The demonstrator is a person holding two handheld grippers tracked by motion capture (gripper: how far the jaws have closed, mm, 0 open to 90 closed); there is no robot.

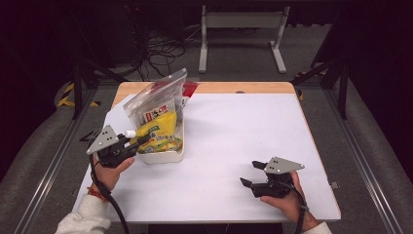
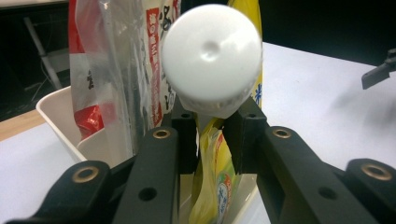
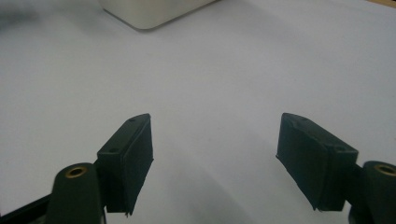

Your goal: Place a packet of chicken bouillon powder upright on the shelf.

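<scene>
From the high view we see a white bin (image 1: 165, 155) on the left part of the white table (image 1: 234, 146), stuffed with a clear plastic bag (image 1: 155, 100) of printed packets that leans up and back, and a yellow pouch (image 1: 160, 130) in front of it. Our left gripper (image 1: 138, 140) sits at the bin's near left corner, its tips on the yellow pouch, with a small white cap (image 1: 129, 133) showing just above them. Our right gripper (image 1: 253, 174) rests well apart, on bare table toward the near right. Table legs and loose cables lie on the floor beyond.

The left gripper view brings us close: the white cap (image 2: 211, 53) looms large and round, and below it the jaws of the left gripper (image 2: 211, 128) stand narrow, pinching the neck of the yellow pouch (image 2: 215, 186) under the cap. The clear bag (image 2: 116, 70) stands just behind on the left, inside the bin (image 2: 58, 116). The other gripper's tip (image 2: 379, 73) shows far off at the right.

In the right gripper view the right gripper (image 3: 215, 149) stands wide with nothing between its jaws, only bare table (image 3: 210, 79) under it, and the bin's corner (image 3: 149, 11) at the top.
</scene>
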